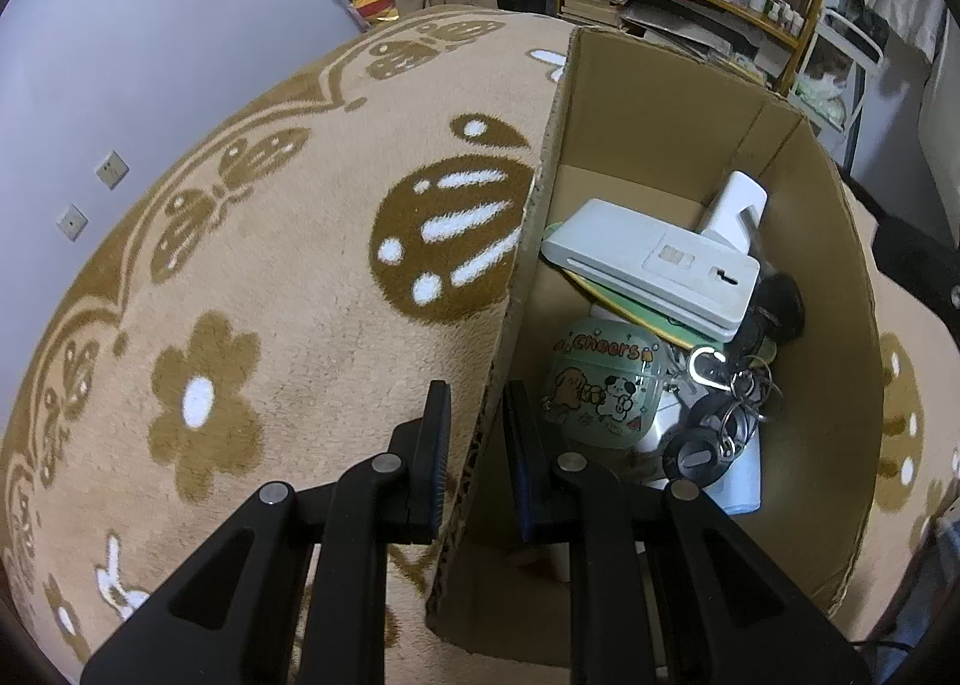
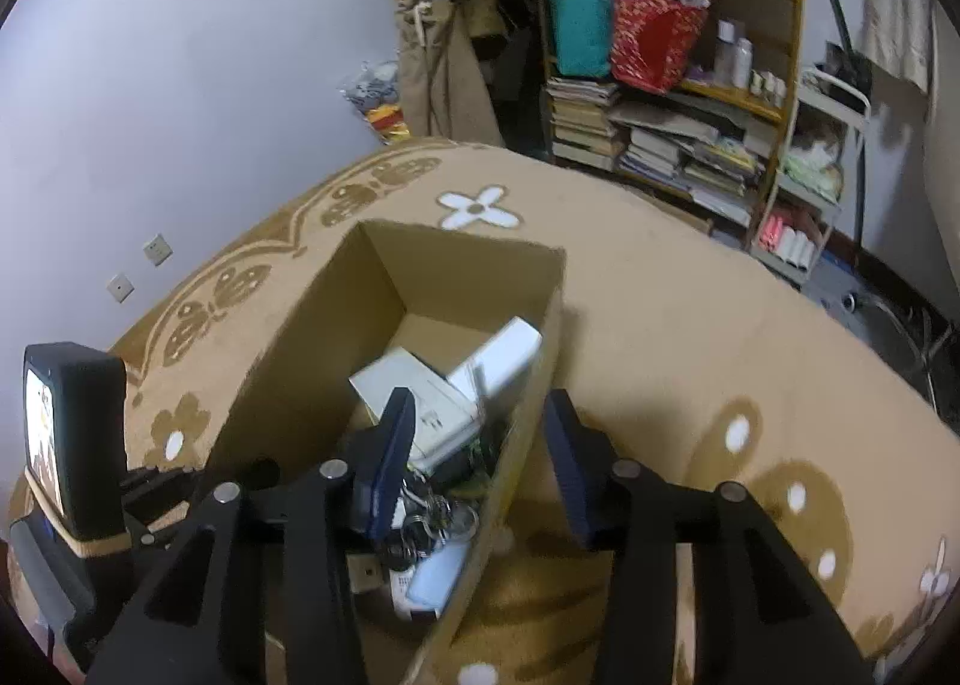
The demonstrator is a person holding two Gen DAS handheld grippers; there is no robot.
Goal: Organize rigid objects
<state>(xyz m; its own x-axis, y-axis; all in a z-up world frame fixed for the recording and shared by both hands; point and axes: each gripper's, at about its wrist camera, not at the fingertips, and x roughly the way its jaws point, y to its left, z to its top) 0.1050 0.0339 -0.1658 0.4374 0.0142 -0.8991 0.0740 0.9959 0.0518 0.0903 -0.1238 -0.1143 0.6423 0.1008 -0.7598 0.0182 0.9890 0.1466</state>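
One open corrugated cardboard box (image 1: 660, 103) is set on a plush tan carpet (image 1: 270, 277) patterned with brown flowers. The box's left wall is pinched between the ribbed pads of the left gripper (image 1: 477, 427). The right gripper (image 2: 480, 445) is spread astride the right wall, seemingly without pressing. Inside are seen two flat white plastic devices (image 1: 660, 265), one glossy green cartoon case (image 1: 600, 385) and one metal key bunch (image 1: 726, 397).

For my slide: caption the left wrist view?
Left gripper clamps the wall of a box holding keys.
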